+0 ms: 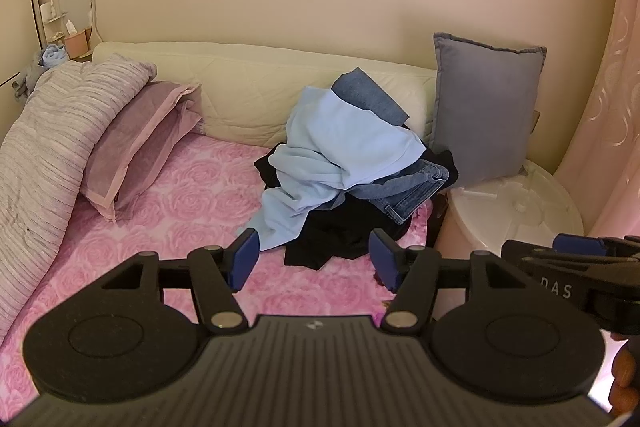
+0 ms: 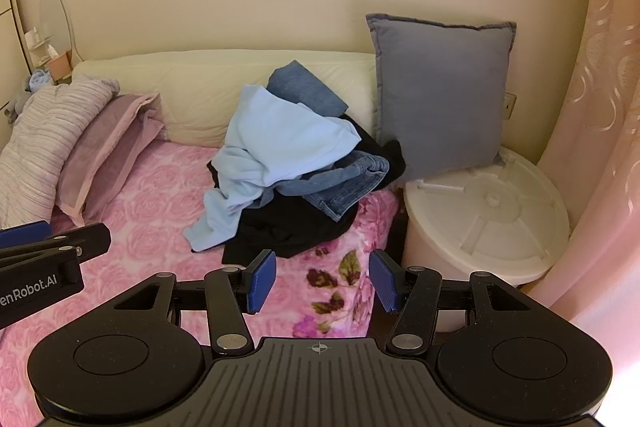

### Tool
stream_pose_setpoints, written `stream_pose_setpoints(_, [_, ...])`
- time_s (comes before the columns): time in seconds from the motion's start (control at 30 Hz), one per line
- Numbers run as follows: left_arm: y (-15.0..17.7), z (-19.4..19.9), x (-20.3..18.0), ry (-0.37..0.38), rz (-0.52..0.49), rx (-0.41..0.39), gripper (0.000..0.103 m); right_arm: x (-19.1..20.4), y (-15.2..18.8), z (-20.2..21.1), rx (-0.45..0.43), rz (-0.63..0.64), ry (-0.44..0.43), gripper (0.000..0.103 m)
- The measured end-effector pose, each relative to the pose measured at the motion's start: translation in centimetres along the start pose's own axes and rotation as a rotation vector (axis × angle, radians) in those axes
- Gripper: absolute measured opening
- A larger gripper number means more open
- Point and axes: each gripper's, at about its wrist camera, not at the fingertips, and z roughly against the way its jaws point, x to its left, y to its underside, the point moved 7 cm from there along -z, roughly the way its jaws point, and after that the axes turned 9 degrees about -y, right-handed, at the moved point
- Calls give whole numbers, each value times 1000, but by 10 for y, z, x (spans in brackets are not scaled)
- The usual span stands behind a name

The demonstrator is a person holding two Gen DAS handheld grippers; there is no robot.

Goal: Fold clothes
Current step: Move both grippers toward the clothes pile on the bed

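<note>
Pink rose-patterned bedspread [image 1: 168, 211] is lying beneath both tongs, and the heap of clothes is sitting at its far right: a pale blue cotton top [image 1: 340, 147] draped over crumpled blue denim jeans [image 1: 404, 191] and a black garment [image 1: 340, 239]. You are holding the left gripper [image 1: 314, 259] and the right gripper [image 2: 322, 281] with jaws wide apart, gripping nothing, just short of the heap. Risk, as I judge it — the layers are tangling, so pulling the top is likely dragging the jeans along or off the bed's right edge toward the round white plastic tub [image 2: 488, 215]. Crowding you are the upright grey square cushion [image 2: 440, 95] at the far right and the mauve pillow [image 1: 136, 147] on the left.
</note>
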Motion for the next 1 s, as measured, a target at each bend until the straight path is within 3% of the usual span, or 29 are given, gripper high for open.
stream_pose_setpoints(1.0, [10, -14, 9, -15, 13, 10, 57, 2, -11, -8, 7, 10, 15, 56])
